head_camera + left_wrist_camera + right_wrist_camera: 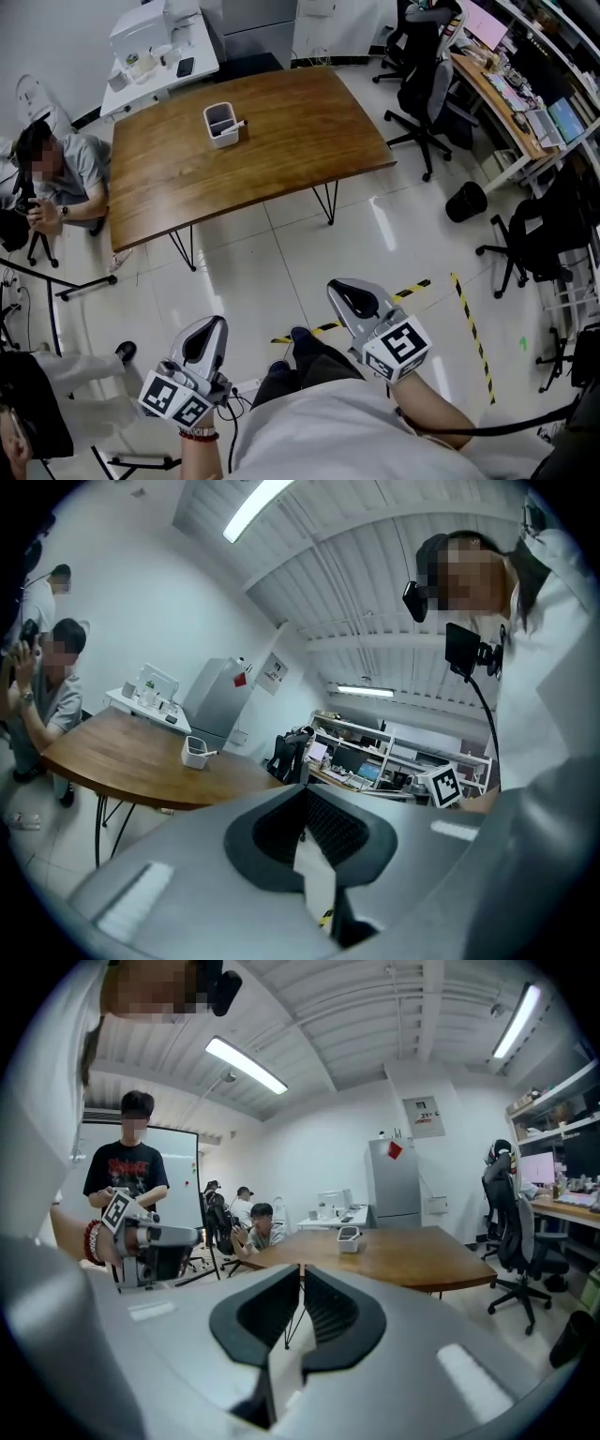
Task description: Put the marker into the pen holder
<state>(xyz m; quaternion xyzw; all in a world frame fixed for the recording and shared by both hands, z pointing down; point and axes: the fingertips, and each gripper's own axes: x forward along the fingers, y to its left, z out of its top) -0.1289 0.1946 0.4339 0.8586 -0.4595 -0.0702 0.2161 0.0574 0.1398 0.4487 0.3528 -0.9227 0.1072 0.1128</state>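
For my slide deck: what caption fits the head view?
Left gripper and right gripper, both shut and empty, held far from the table with the pen holder and marker.

Wooden table [300, 131], white tiled floor [262, 272], black office chairs [427, 84], ceiling striplights [246, 1065]

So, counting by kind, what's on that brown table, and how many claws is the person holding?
Claws: 2, the left claw and the right claw, both shut and empty
Pen holders: 1, a white pen holder on the table
Markers: 1, a marker beside the holder
Total: 4
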